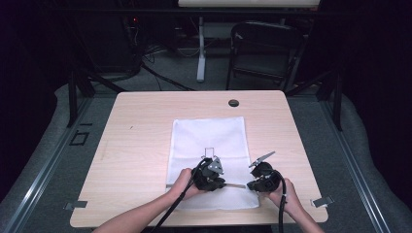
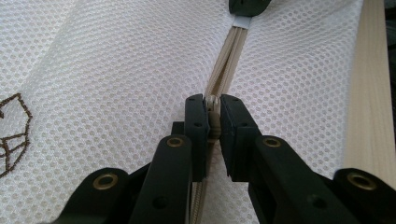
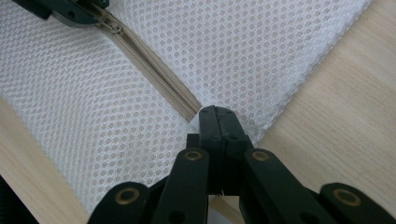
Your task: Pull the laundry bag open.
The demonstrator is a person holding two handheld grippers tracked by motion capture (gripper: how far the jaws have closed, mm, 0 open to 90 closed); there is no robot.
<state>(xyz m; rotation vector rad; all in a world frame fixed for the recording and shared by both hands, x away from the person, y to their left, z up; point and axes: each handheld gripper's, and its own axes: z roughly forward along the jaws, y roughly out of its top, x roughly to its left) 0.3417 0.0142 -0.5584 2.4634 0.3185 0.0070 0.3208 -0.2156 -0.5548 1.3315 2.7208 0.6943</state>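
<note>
White mesh laundry bag (image 1: 208, 145) flat on bench (image 1: 136, 145), beige zipper (image 3: 154, 70) along near edge. Left tool (image 2: 213, 119) clamped on zipper slider (image 2: 213, 107); right tool (image 3: 218, 122) pinched fully on bag's zipper end. Best kept taut, pulling slider straight along teeth.

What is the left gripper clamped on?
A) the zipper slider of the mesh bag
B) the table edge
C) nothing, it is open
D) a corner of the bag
A: in the left gripper view the left gripper is shut on the beige zipper slider of the white mesh bag.
</note>
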